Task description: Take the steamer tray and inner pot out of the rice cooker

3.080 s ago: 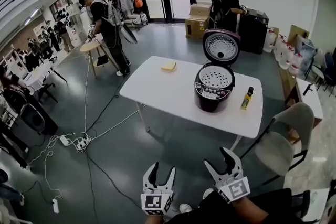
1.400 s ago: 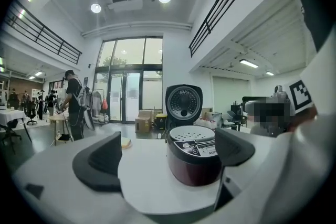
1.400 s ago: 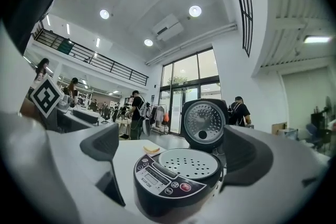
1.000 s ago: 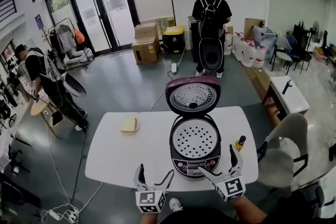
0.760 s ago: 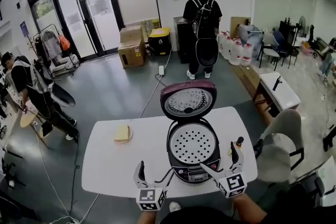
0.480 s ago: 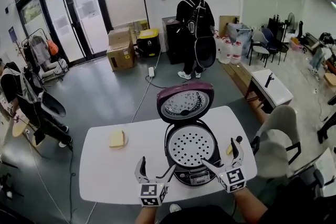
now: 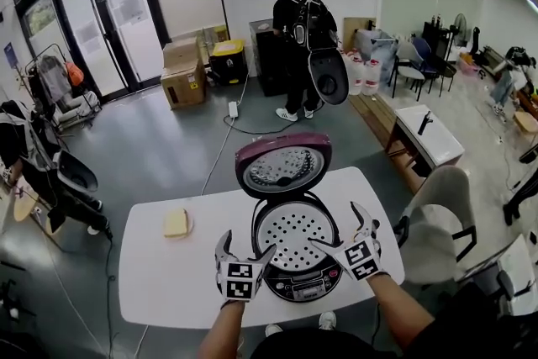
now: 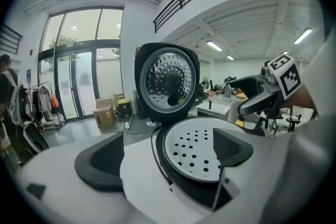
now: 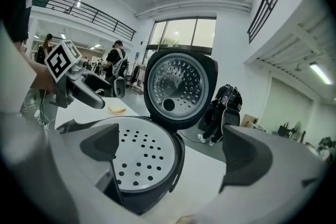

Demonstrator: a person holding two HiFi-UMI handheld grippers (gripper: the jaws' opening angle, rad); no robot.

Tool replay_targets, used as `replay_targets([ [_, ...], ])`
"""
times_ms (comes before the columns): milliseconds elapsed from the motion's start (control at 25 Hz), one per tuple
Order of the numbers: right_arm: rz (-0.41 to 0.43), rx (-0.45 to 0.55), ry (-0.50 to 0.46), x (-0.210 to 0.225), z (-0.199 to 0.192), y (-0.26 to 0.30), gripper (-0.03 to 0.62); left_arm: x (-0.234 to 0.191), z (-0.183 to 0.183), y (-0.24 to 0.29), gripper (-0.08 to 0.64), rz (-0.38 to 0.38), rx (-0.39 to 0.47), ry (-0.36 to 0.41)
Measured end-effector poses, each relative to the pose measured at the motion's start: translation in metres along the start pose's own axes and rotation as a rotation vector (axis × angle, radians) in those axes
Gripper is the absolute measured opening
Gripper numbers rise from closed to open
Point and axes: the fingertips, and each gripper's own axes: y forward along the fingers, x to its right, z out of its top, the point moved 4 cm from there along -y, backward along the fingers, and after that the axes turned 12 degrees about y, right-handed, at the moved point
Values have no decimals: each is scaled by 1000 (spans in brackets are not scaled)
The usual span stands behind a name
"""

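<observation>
The dark rice cooker stands on the white table with its lid raised. The perforated metal steamer tray lies in its top; the inner pot beneath is hidden. My left gripper is open at the cooker's left front rim, and in the left gripper view its right jaw hangs over the tray. My right gripper is open at the right rim, and in the right gripper view its left jaw hangs over the tray. Neither jaw holds anything.
A yellow sponge lies on the table's left part. A grey chair stands off the right end. A person with a backpack works at the far wall among boxes and jugs.
Both grippers have moved forward from the table's near edge to either side of the cooker's rim. Their jaws stay open, and the cooker looks nearer.
</observation>
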Motion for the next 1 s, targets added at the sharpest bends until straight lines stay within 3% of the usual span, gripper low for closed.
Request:
replay_targets([
  [280,48,-207,-80,16,-11,56,588,-6,-13,54,502,-56,-229,90],
  [480,97,-355,-117,18,-37,85,578,-1,-21,75,475,-106,-326,143],
  [800,135,-475,-196,19,-60,104,420,-1,-37,88,358,-116,-391,179],
  [1000,141,-484,-261,19,-64,113,315,0,-34,93,276,-109,-387,218],
])
